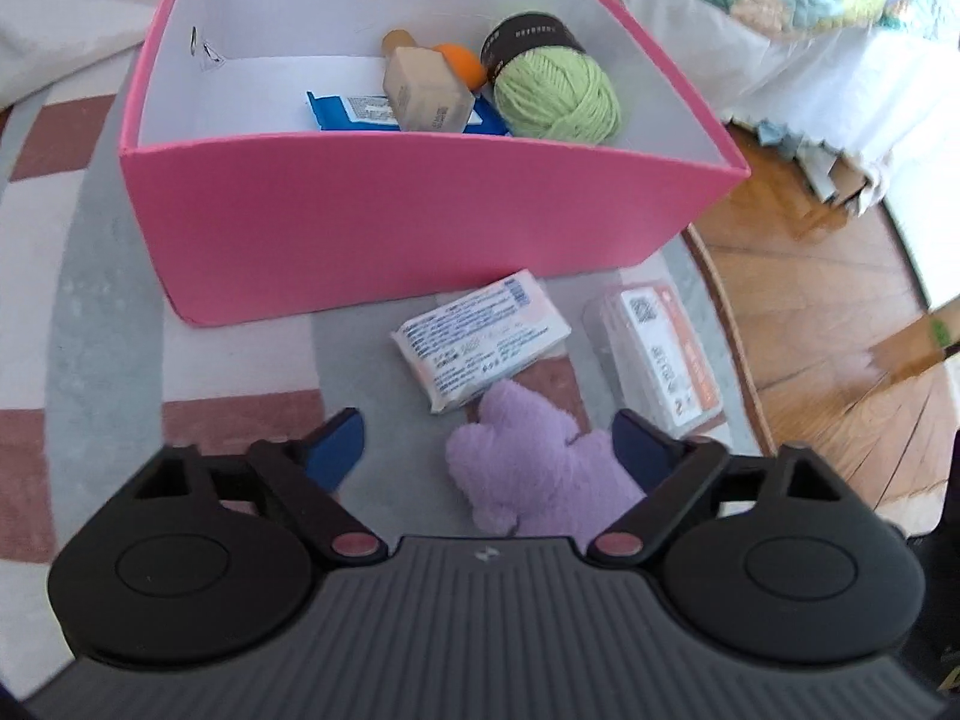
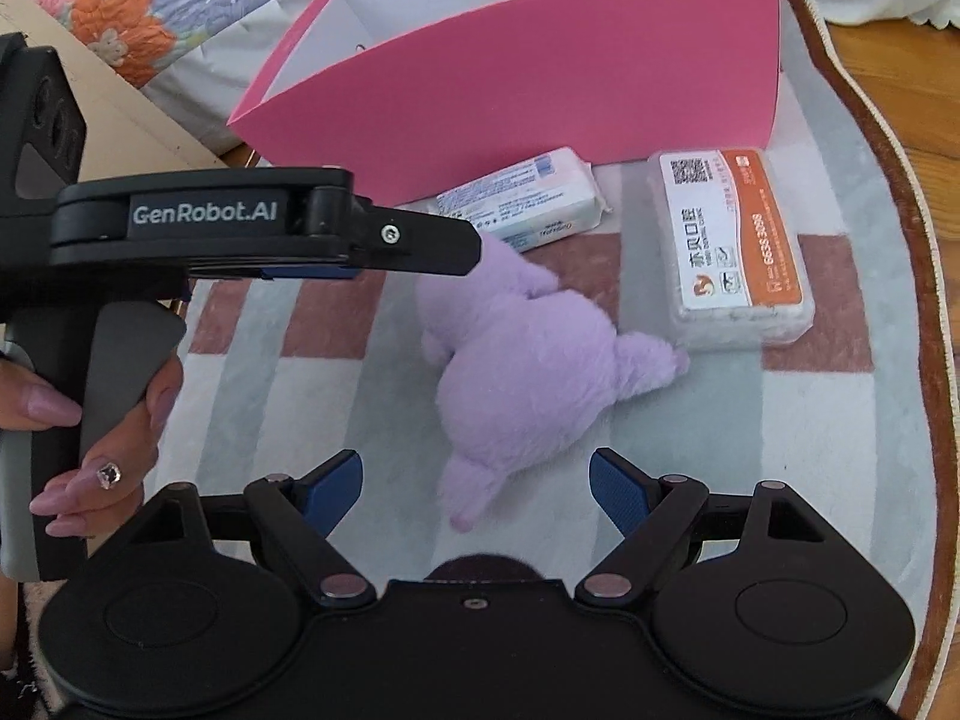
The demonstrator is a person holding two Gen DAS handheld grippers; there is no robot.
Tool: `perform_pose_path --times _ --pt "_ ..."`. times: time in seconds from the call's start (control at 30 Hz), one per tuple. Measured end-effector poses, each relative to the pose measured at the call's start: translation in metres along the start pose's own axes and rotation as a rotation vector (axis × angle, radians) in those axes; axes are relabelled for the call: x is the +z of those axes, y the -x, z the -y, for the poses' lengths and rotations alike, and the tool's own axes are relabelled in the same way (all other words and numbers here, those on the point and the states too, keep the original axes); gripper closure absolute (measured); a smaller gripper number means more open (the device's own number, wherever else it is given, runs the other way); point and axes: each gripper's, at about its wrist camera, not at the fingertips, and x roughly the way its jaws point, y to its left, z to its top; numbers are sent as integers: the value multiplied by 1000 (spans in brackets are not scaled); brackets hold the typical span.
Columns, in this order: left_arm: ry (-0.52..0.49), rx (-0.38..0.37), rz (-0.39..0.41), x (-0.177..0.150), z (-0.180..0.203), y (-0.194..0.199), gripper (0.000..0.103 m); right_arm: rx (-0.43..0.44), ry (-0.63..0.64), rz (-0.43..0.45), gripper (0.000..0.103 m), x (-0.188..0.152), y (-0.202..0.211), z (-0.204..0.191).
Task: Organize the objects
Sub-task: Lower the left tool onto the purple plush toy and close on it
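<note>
A lilac plush toy (image 2: 528,360) lies on a rug (image 2: 750,450) of grey, white and dull red blocks, in front of a pink box (image 2: 540,84). Its fur is soft and even in colour, with a rounded body and short stubby limbs; no face shows from either camera. In the right wrist view its long axis runs from the lower middle up towards the upper left, one small limb pointing down towards the camera and another sticking out to the right, close to a clear-wrapped pack with an orange and white label (image 2: 735,246). A white tissue pack with blue print (image 2: 528,195) lies just beyond the toy's far end, against the box.

The left gripper (image 1: 489,450) points steeply down over the toy, its blue pads set apart; the toy's body sits between them, closer to the right-hand pad, which it seems to touch or overlap, while the other pad stands clear of it. From the right wrist view this gripper comes in from the left, level with the toy's far end, and a hand (image 2: 102,438) with long painted nails wraps its grey handle.

The right gripper (image 2: 477,480) also tilts down, its jaws wide with nothing between the pads; the toy's near limb lies just ahead of the gap.

Inside the box lie a green ball of yarn (image 1: 558,93), a tan carton (image 1: 423,93), something orange (image 1: 462,63) and a blue packet (image 1: 354,111).
</note>
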Motion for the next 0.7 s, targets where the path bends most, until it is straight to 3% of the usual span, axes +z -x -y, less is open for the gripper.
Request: perform_pose_path --times 0.17,0.3,0.53,0.7 --pt "-4 -36 1 -1 2 -10 38 -23 28 32 17 -3 -5 -6" --pt "-43 -18 -28 -7 7 -17 59 -56 73 60 17 -4 -6 -11" --pt "-24 -55 -68 -14 10 -3 61 -115 177 81 17 -9 -1 -15" --pt "68 -84 -190 -34 6 -3 61 -141 221 105 17 -15 8 -13"
